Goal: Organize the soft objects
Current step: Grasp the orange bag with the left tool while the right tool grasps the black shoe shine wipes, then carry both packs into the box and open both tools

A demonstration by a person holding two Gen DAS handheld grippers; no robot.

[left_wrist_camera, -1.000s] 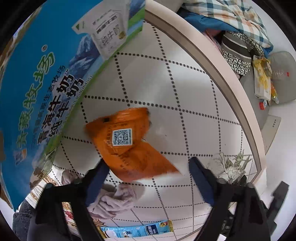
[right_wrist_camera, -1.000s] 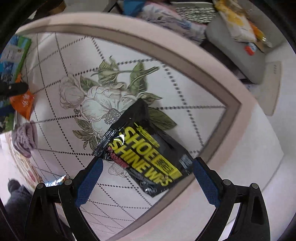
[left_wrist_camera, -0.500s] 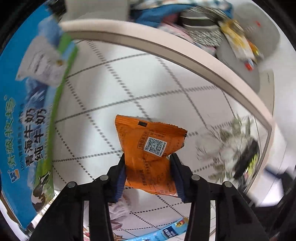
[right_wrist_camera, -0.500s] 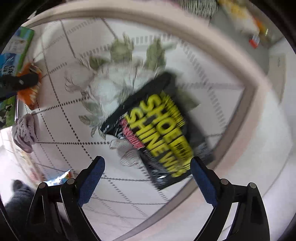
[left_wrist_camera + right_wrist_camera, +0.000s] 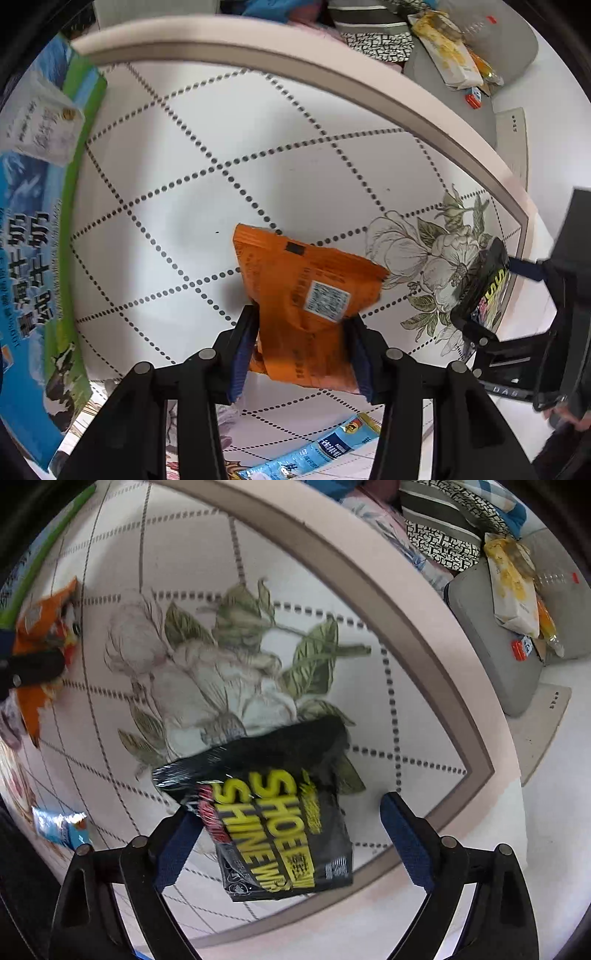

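My left gripper point(image 5: 301, 332) is shut on an orange snack packet point(image 5: 306, 291) with a QR label and holds it above the quilted white mat point(image 5: 221, 155). The packet also shows at the left edge of the right wrist view point(image 5: 40, 635). My right gripper point(image 5: 291, 830) is open, its blue pads on either side of a black "Shoe Shine Wipes" pouch point(image 5: 273, 819) lying on the mat's flower print near the mat's corner. The pouch also shows at the right of the left wrist view point(image 5: 484, 291).
A large blue-green milk carton box point(image 5: 33, 229) stands at the left. A blue sachet point(image 5: 325, 450) and a mauve cloth point(image 5: 229, 417) lie near the front. Beyond the mat's pink border point(image 5: 369, 576) are pillows, a grey cushion point(image 5: 491, 642) and a yellow packet point(image 5: 513, 583).
My left gripper closed on the orange packet, lifted it and swung right toward the flower print. My right gripper moved closer over the black pouch, still open.
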